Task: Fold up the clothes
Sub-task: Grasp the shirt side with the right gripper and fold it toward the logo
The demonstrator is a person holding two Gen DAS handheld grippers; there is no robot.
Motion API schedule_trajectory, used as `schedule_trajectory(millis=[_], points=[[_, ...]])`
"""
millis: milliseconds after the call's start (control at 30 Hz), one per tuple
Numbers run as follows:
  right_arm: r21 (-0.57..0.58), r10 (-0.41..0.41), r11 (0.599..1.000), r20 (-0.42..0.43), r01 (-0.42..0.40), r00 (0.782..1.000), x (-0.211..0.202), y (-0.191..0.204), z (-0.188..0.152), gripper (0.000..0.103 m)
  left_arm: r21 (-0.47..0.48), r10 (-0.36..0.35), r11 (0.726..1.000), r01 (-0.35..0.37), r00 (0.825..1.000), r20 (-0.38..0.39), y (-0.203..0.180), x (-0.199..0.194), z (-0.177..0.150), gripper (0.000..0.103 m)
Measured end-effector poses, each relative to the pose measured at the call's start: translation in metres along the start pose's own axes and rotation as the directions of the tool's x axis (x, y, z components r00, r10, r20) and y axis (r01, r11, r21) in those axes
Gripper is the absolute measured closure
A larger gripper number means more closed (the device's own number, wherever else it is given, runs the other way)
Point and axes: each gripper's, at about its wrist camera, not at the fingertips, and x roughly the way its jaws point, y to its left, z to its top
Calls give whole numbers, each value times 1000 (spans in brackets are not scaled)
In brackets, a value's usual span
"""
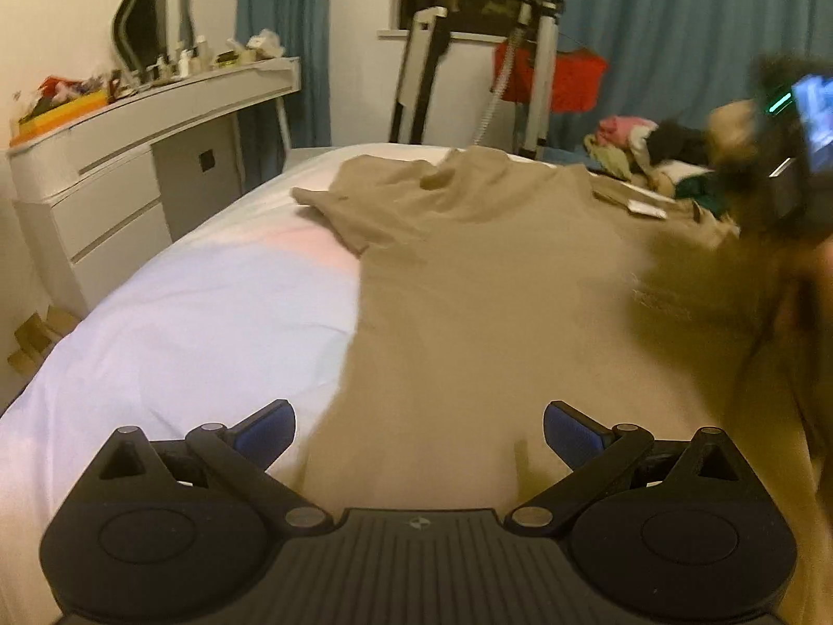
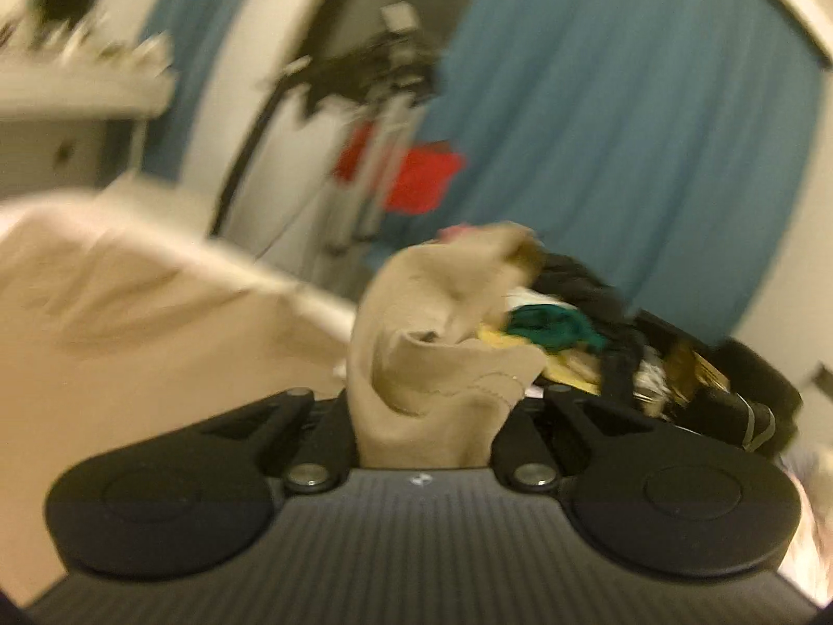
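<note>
The tan T-shirt (image 1: 468, 271), a soft matte knit, lies spread flat on the bed (image 1: 198, 312), whose white sheet is smooth. The left claw (image 1: 419, 429) hovers above the shirt's near hem, its blue pads apart and empty. The right claw (image 2: 424, 406) is clamped on a bunched fold of the shirt's right edge, lifted off the bed. Left of the shirt, bare sheet runs to the bed's rounded edge. Beyond the shirt's far right corner sits a crumpled clothes pile (image 1: 656, 151).

Matt tan cloth T-shirt (image 1: 468, 271) on smooth white cloth bedsheet (image 1: 198, 312); glossy white dresser (image 1: 114, 198).
</note>
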Motion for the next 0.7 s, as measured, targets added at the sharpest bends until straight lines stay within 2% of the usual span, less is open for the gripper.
schedule_trajectory(millis=[133, 200, 267, 300, 333, 367, 433, 500, 700], points=[[-60, 54, 997, -58, -57, 997, 19, 56, -8, 94, -22, 36, 999, -36, 999, -15, 10, 15, 1, 1], [-12, 96, 995, -73, -97, 993, 24, 58, -9, 90, -41, 25, 999, -27, 999, -45, 14, 25, 1, 1], [55, 184, 982, -100, -179, 978, 25, 49, -8, 68, -52, 11, 999, -14, 998, -55, 15, 28, -1, 1], [99, 222, 972, -101, -212, 970, 20, 40, -9, 41, -51, 8, 999, -10, 998, -55, 14, 29, -2, 1], [137, 243, 964, -83, -230, 967, 11, 33, -9, 21, -46, 7, 999, -9, 999, -53, 13, 30, -3, 1], [175, 263, 953, -65, -248, 963, 2, 26, -10, 16, -42, 2, 999, -5, 999, -53, 11, 29, -4, 1], [258, 313, 920, -34, -294, 949, -15, 6, -6, 16, -34, -13, 999, 12, 998, -57, 8, 28, -6, 1], [334, 326, 892, -11, -304, 945, -42, -15, -8, 16, -21, -22, 1000, 21, 999, -48, 5, 24, -8, 1], [451, 284, 849, 46, -274, 958, -157, -66, -37, 16, -1, -55, 998, 55, 998, -16, -3, 6, -14, 1]])
